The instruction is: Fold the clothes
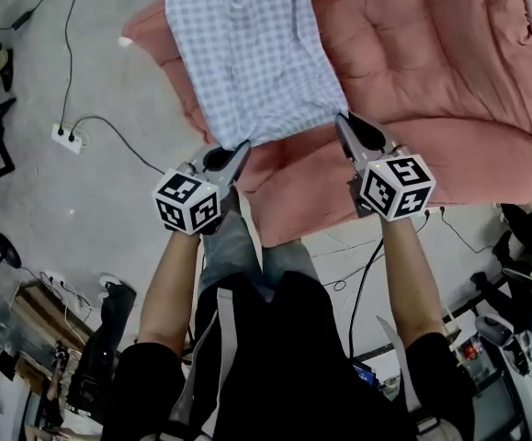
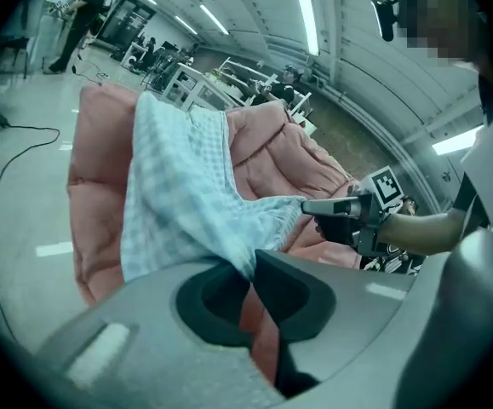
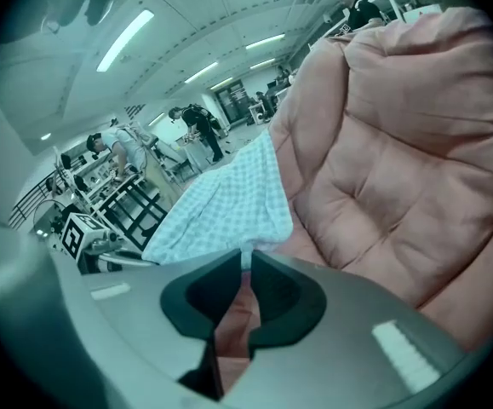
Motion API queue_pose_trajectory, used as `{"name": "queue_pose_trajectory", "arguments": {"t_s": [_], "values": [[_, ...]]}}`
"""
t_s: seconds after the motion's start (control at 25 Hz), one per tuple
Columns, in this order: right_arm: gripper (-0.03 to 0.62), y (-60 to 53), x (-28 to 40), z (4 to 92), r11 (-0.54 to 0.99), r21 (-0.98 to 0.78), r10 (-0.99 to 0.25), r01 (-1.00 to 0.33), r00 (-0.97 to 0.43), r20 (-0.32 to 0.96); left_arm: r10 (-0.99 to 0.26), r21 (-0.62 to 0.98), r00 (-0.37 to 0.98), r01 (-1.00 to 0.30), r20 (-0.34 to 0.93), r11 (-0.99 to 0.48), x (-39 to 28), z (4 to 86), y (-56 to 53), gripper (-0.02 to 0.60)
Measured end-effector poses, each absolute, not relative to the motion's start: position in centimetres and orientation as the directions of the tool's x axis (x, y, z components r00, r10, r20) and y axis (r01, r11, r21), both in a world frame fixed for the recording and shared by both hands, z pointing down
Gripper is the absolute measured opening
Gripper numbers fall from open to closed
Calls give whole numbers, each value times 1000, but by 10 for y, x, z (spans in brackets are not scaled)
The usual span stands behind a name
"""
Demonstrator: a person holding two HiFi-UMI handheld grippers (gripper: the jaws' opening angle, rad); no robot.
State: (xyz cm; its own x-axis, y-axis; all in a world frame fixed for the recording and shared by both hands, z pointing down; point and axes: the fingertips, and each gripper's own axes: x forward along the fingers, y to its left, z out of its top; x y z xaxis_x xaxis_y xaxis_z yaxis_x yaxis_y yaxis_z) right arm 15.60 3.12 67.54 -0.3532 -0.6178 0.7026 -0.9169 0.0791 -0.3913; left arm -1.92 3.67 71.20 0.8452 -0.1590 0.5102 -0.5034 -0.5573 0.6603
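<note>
Checked cloth (image 1: 247, 53), pale blue and white, lies on top of the pink quilt (image 1: 431, 72), on the quilt's left part as the person sees it. Its long way runs away from the person, and its far end goes out of sight at the top of the head view. Its near edge sits over the quilt's near side, stretched between the two grippers.

The left gripper (image 1: 238, 147) has its jaws squeezed shut on the cloth's near left corner. A fold of the cloth comes right out from between the tips. The right gripper (image 1: 344, 122) has its jaws pinched together on the near right corner, with a thin bit of cloth caught between them. Both grippers point down and away from the person, toward the quilt. The quilt is spread on a grey floor (image 1: 82, 209).
</note>
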Motion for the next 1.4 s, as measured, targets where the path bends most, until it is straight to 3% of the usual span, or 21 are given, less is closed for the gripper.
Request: {"name": "queue_pose_trajectory", "arguments": {"t_s": [0.32,0.64,0.92,1.4], "values": [[38,77,121,594,180,-424,-627,-888,-436,646,-271,617,808,-579,524,-534,-58,618,56,20],[38,97,73,517,269,-353,-660,-896,-438,610,-287,596,821,-560,494,-575,-101,560,68,18],[37,129,73,494,150,-373,-701,-915,-365,613,-237,551,822,-533,518,-642,-104,524,83,18],[37,173,84,447,83,-333,-780,-939,-270,565,-174,480,809,-490,561,-728,-101,476,121,18]]}}
